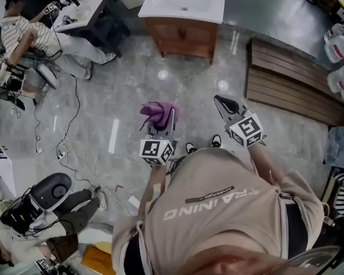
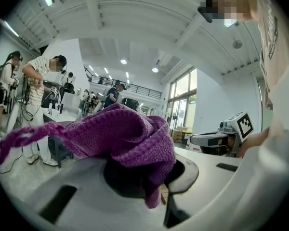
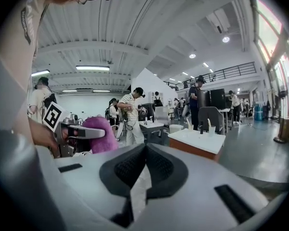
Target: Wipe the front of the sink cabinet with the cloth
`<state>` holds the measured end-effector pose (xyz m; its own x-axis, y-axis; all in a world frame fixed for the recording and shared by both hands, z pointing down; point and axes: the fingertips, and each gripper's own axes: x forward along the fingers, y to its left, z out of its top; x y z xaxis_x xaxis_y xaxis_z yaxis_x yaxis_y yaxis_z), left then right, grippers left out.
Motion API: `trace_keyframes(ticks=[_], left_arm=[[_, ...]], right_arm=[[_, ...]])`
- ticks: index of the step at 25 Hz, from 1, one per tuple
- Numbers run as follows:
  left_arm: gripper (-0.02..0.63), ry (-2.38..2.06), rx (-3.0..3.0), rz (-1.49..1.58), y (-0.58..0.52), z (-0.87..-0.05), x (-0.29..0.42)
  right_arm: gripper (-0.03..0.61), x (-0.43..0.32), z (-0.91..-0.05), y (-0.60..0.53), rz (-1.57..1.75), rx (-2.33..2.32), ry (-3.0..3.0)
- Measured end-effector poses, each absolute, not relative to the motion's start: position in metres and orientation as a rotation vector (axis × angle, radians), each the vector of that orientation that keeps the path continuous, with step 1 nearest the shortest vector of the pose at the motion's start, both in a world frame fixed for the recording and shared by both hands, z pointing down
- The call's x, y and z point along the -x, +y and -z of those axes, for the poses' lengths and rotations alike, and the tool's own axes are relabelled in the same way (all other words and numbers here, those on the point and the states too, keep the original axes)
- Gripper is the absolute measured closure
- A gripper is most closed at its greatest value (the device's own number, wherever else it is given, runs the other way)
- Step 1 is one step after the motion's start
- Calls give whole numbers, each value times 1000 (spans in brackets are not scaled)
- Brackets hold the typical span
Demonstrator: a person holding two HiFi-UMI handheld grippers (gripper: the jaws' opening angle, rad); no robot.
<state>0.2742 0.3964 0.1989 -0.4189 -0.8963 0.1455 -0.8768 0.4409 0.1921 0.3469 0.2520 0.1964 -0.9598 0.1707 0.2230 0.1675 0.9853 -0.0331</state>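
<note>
A purple cloth is bunched in my left gripper, whose jaws are shut on it; in the left gripper view the cloth spills over the jaws. My right gripper is held beside it, jaws shut with nothing between the pads. The sink cabinet, brown wood under a white basin, stands well ahead across the floor, and shows small at the right in the right gripper view as the cabinet. Both grippers are in the air, far from it.
A slatted wooden platform lies to the right of the cabinet. A seated person and a table are at the far left. Cables and equipment lie on the floor at left. Another person stands at a distance.
</note>
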Motion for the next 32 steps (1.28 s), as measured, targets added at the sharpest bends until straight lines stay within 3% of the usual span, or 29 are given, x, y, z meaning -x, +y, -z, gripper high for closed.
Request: trace_keyframes(ticks=[11, 18, 32], left_arm=[[565, -2466, -1493, 275, 439, -199, -215], [565, -2428, -1440, 366, 451, -209, -183], [565, -2455, -1443, 252, 339, -201, -46]], right_arm=[[566, -298, -199, 282, -70, 240, -2913], [566, -267, -203, 300, 63, 261, -2842], [566, -125, -233, 179, -189, 204, -2913]])
